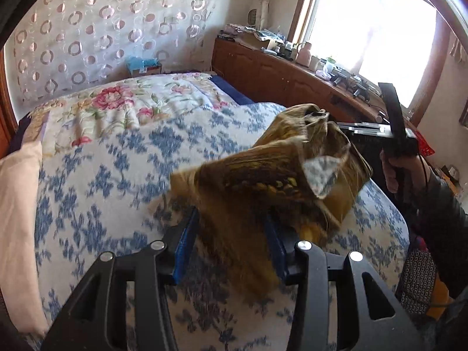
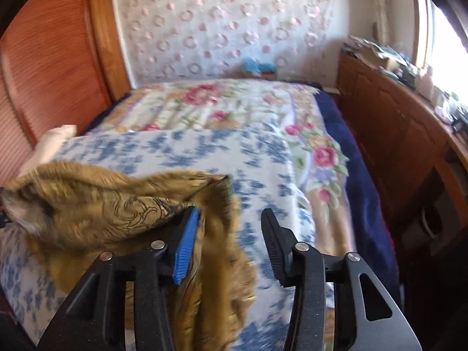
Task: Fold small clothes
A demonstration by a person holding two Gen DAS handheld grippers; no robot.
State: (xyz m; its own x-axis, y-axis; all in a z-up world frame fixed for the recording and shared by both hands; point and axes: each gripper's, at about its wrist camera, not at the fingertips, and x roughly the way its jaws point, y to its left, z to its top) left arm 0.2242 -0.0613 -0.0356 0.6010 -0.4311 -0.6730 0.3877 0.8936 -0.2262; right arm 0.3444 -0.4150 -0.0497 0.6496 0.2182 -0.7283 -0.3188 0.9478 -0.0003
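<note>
A mustard-gold patterned garment [image 1: 263, 175] hangs bunched over the bed's blue-flowered cover [image 1: 102, 175], blurred by motion. My left gripper [image 1: 231, 234] is open, and the cloth's lower part droops loosely between its blue pads [image 1: 185, 242]. In the right wrist view the same garment [image 2: 102, 204] sags on the left. One fold of it falls past the blue pad [image 2: 187, 242] of my right gripper [image 2: 229, 234]. That gripper is open too, with bedcover [image 2: 263, 152] showing between the fold and the other finger. A hand [image 1: 392, 172] holds the right gripper's black body beyond the garment.
A rose-patterned blanket [image 1: 117, 102] covers the far half of the bed, with a pale pillow [image 1: 17, 204] at the left edge. A wooden cabinet [image 1: 278, 70] with clutter on top runs under the bright window. A wooden headboard [image 2: 44, 58] stands on the left.
</note>
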